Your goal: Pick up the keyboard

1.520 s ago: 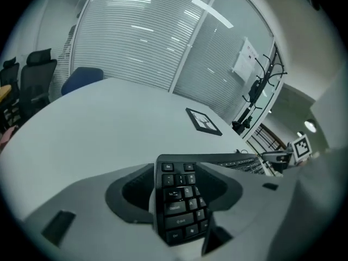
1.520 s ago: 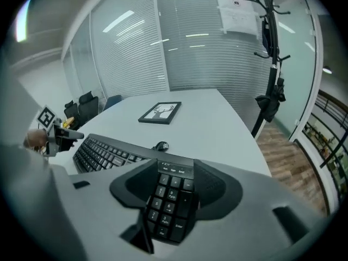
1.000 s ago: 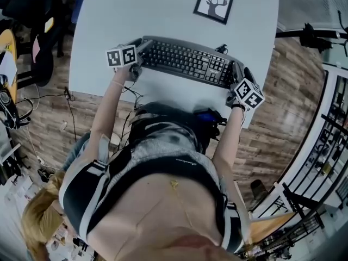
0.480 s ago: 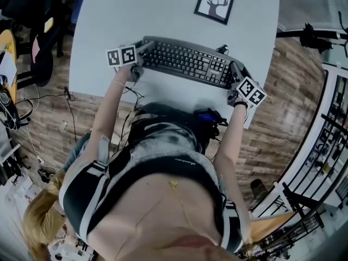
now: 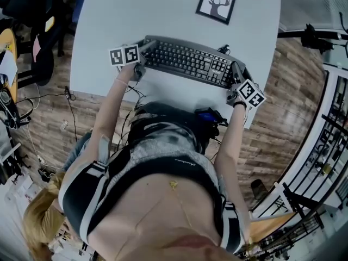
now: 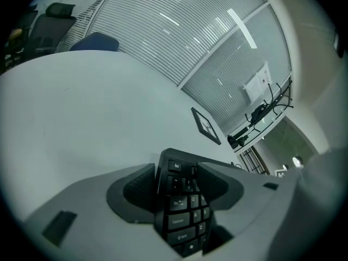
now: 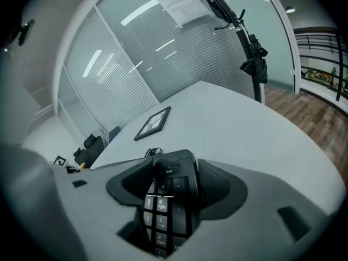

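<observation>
The left hand-held gripper point(image 6: 182, 197) is closed on the left end of the keyboard point(image 5: 187, 61), with its pads against it. The right hand-held gripper point(image 7: 175, 192) straddles the right end, jaws spread wide, and its pads do not appear to be pressing yet. The keyboard lies on the surface point(image 5: 163, 15), near the front edge. Step in hand: securing the second grip. Next: close the right jaws, then raise both ends evenly. A picture frame point(image 5: 215, 2) lies well apart behind.

Parted right gripper point(image 7: 173, 170) fingers point(image 7: 217, 189) flank the keyboard point(image 7: 163, 208) end
</observation>
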